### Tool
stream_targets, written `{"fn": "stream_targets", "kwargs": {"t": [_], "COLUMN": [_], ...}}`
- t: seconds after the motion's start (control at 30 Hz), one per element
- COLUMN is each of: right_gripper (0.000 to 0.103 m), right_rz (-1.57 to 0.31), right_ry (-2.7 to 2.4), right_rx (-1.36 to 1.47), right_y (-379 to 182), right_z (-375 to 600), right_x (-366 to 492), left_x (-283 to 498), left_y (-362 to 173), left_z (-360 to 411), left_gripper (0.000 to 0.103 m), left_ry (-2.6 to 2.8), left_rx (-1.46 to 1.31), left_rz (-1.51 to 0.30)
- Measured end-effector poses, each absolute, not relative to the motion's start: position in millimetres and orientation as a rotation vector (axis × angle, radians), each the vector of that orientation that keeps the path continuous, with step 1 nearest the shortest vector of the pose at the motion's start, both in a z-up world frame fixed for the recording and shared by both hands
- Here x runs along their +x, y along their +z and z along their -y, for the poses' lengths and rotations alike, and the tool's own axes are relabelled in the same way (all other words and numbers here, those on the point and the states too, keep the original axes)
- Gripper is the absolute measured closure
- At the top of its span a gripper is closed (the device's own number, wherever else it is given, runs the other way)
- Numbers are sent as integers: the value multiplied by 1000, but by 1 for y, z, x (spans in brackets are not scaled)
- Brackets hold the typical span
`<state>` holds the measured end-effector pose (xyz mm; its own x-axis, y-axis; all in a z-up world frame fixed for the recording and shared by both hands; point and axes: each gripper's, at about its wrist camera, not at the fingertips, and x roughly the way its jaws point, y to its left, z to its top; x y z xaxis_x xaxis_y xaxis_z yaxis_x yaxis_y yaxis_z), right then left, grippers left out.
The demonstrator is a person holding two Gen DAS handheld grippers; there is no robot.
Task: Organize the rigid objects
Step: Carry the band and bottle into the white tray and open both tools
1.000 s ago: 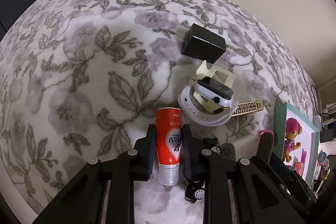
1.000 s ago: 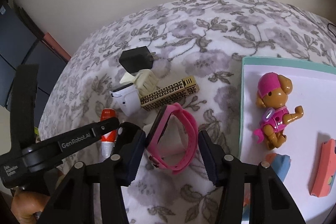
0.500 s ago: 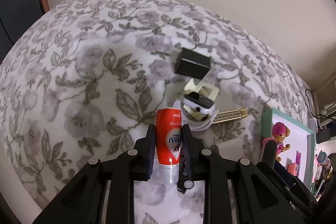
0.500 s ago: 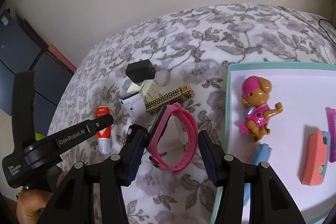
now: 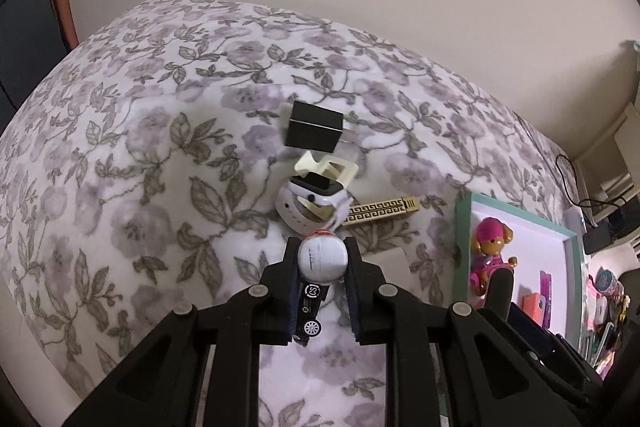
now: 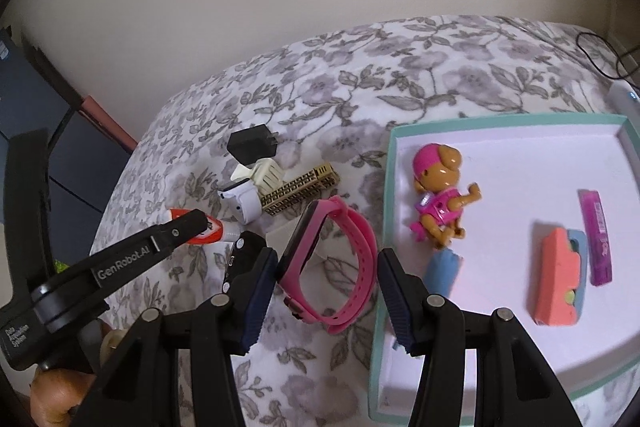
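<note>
left gripper angled steeply down, clamped on the red-and-white tube, clear of the floral blanket | right gripper tilted down, pads gripping pink watch, just beside the teal tray

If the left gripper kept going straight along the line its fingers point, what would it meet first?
Probably the white smartwatch lying just beyond the red-and-white tube that the left gripper holds. The tube's far end would likely touch first, though the depth is hard to judge.
</note>
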<state>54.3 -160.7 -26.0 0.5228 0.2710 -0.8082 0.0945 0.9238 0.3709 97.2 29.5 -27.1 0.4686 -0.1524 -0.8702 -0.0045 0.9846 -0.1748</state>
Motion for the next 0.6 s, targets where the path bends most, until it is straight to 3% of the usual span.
{"fn": "stream_targets", "kwargs": {"t": [0.33,0.6], "right_gripper": [48,48], "right_rz": [-1019,-944], "right_ry": [17,-192], "right_rx": [449,457], "right_y": [-16,4], "right_z": [195,247], "right_x": [32,8], "left_x": [81,53], "left_y": [-3,12], "left_z": [-3,64], "left_gripper": [82,82], "left_ry": [-162,-353], "left_rx": [-142,-89], "left_rz": [-1022,-994]}}
